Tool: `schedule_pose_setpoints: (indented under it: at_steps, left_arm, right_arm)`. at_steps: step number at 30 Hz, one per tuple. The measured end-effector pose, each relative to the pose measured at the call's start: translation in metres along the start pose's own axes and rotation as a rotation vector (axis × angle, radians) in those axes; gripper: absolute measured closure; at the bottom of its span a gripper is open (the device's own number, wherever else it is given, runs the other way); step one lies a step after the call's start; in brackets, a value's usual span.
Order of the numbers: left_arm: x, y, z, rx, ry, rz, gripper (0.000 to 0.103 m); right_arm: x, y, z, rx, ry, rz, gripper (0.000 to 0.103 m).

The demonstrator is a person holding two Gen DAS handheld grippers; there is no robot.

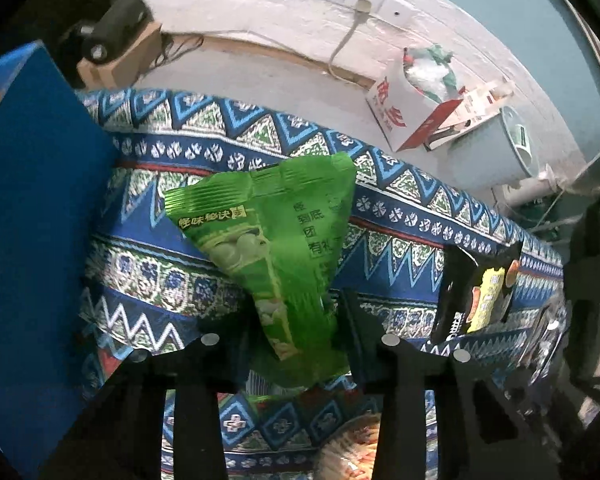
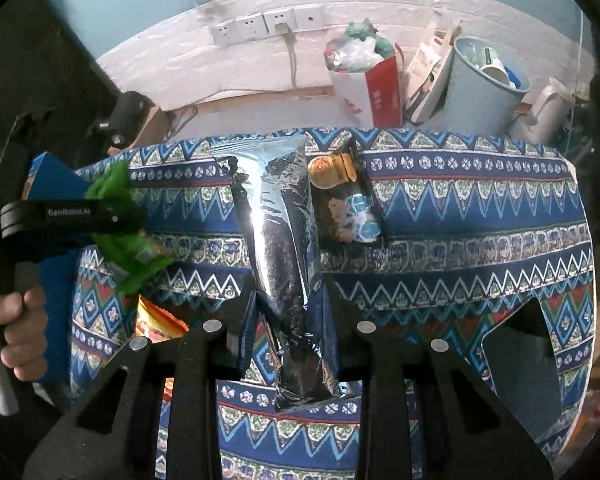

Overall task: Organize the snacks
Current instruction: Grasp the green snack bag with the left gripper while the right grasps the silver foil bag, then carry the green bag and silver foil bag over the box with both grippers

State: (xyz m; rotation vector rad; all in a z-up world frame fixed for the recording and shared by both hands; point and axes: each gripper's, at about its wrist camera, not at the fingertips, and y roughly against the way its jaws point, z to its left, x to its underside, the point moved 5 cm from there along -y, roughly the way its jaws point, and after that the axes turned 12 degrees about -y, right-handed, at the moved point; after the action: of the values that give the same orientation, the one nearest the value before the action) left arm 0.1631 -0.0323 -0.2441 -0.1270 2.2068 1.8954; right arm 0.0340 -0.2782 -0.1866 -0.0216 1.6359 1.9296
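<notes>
Left gripper (image 1: 296,320): jaws closed on the lower part of a green snack bag (image 1: 276,248), which stands up from the pinch, clear of the cloth. No earlier view confirms any jaw travel.

Right gripper (image 2: 288,312): jaws clamped on a silver foil bag (image 2: 280,240), held lengthwise and reaching away from the fingers, above the cloth.

In the right wrist view, the left tool appears at the left edge, gripped by a hand (image 2: 20,328), the green bag crumpled at its tip.

Surface: a table under a patterned blue cloth (image 2: 460,240). A dark snack packet (image 2: 348,200) lies just beside the foil bag, to its right. An orange packet (image 2: 156,320) lies near the left fingers. A blue box (image 1: 32,220) stands at the table's left side. A dark flat panel (image 2: 524,360) rests near the right front corner.

Room: beyond the far table edge, a white wall with sockets (image 2: 260,24), a red-and-white paper bag (image 2: 376,92) stuffed with rubbish, and a pale blue bin (image 2: 484,88). The right half of the cloth is largely bare.
</notes>
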Motion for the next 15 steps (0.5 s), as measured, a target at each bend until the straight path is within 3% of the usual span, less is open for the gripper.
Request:
schedule_pose_setpoints:
  at_steps: [15]
  left_arm:
    - [0.01,0.059,-0.009,-0.103,-0.212,-0.121,0.066]
  right_arm:
    - [-0.01,0.023,0.027,-0.014,0.038,-0.077,0.076]
